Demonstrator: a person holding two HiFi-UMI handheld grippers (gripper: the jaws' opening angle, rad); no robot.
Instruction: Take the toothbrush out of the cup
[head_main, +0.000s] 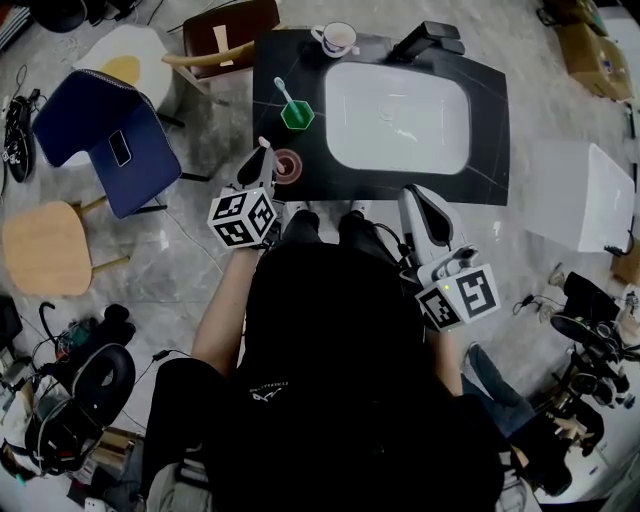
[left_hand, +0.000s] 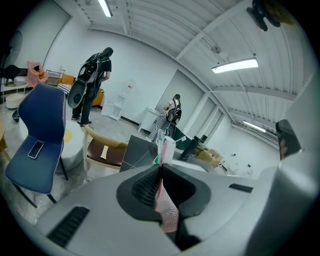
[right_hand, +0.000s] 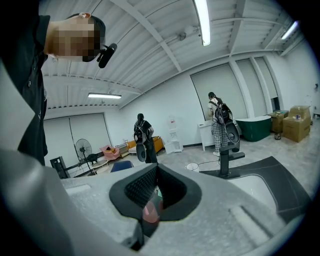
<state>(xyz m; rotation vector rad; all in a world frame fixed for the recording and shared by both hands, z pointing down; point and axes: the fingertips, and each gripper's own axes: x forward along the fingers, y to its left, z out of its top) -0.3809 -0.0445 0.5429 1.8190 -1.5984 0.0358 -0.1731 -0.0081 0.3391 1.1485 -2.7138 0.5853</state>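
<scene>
**Toothbrush pinched at the cup**
My left gripper (left_hand: 161, 169) is clamped on the pink toothbrush (left_hand: 167, 214); my right gripper (right_hand: 157, 174) is closed, empty. The pink cup (head_main: 288, 166) sits just past my left tips, so a slanted lift could catch its rim and topple it.

My left tongs (left_hand: 161, 170) are clamped on a slim pink plastic toothbrush (left_hand: 167, 210) standing upright between them. Further off on the left I see a blue padded chair (left_hand: 47, 117) with a dark phone (left_hand: 36, 149) lying on it.
</scene>
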